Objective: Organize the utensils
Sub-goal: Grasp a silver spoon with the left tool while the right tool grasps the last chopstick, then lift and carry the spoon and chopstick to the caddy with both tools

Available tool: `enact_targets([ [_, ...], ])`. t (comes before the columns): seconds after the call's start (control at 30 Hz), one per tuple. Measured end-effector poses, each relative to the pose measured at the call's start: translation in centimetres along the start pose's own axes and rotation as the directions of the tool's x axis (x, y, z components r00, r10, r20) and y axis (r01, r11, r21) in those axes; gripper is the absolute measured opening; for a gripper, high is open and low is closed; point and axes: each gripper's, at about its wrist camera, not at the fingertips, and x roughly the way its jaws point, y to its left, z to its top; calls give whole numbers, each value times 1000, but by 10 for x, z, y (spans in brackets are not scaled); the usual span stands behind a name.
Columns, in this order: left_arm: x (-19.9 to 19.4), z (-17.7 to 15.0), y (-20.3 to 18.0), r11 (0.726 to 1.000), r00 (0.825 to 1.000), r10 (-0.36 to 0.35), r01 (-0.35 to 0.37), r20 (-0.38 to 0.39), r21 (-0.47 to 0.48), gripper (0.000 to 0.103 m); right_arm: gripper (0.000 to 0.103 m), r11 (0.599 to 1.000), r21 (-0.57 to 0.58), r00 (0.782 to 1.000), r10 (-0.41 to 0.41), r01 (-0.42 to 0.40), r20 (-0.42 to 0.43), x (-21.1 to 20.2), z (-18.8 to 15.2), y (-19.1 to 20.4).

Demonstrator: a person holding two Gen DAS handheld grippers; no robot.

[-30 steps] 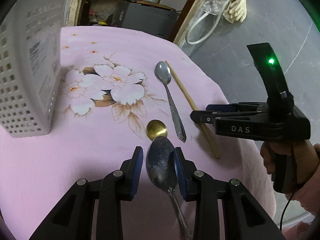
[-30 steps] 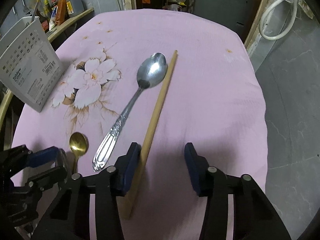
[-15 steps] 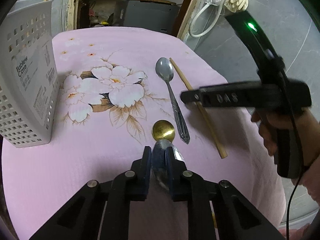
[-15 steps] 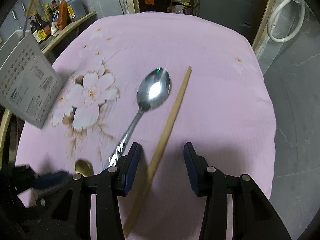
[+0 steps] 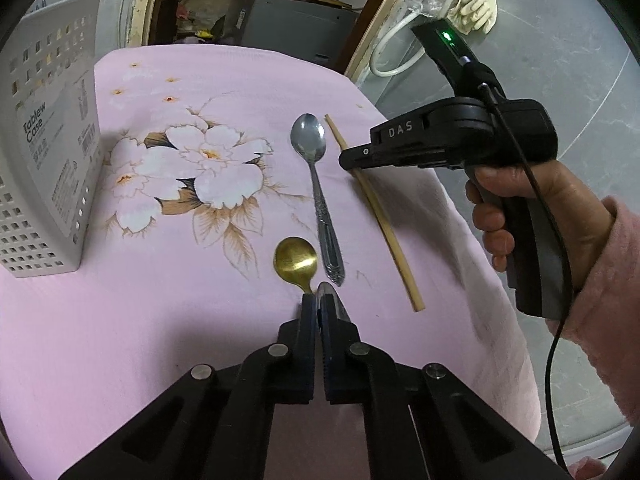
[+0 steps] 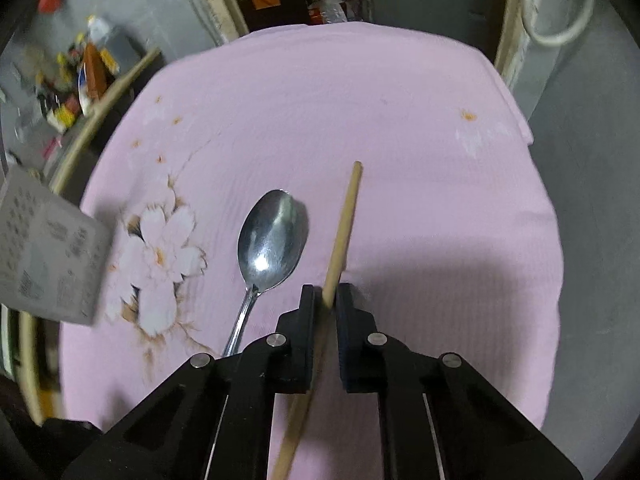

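Pink floral cloth covers the counter (image 5: pixel 168 320), with a cluttered doorway and grey floor behind it.

From the left wrist, the left tool (image 5: pixel 319 312) is pinched fully shut on the bowl of a dark spoon (image 5: pixel 334 302), only a sliver of which shows between the pads. Just ahead of its tips lies a small gold spoon (image 5: pixel 295 261), and beside that a long silver spoon (image 5: pixel 316 184) running away from the tool. Far off to its left stands a white perforated tableware case (image 5: pixel 48 152). To the right, a hand in a pink sleeve carries the right tool (image 5: pixel 352 159), poised over a wooden chopstick (image 5: pixel 376 216).

From the right wrist, the right tool (image 6: pixel 326 300) is closing, its jaws narrow with the chopstick (image 6: pixel 344 228) between them; the silver spoon (image 6: pixel 272 240) lies just left of its tips, and the case (image 6: pixel 44 256) blurs far left.

Risks: the edge-on pinch on the dark spoon's bowl looks thin, so it could twist or slip on lifting. The chopstick is caught well off its middle and may pivot.

Only the left view shows the gold spoon and the gripped spoon; only the right view shows the chopstick actually sitting between the pads.
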Motion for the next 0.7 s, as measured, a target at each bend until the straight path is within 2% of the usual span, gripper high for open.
enact_targets([
  [0.1,-3,0,-2,1000,1000,-6,6,-7,1,2,6,997,61,998,56,-57,17,-3,-4,-10],
  [0.23,-14,-1,-5,1000,1000,12,-12,-5,11,2,6,981,119,985,138,-151,105,-19,-24,-18],
  [0.43,-39,-2,-8,998,996,58,-61,67,34,2,6,963,127,943,198,-238,267,-55,-49,-27],
  [0.63,-76,4,-5,993,974,118,-122,193,9,2,6,959,40,873,239,-282,425,-94,-67,-19],
  [0.7,-92,10,-4,988,956,152,-157,251,2,2,6,955,3,843,261,-297,470,-108,-69,-16],
])
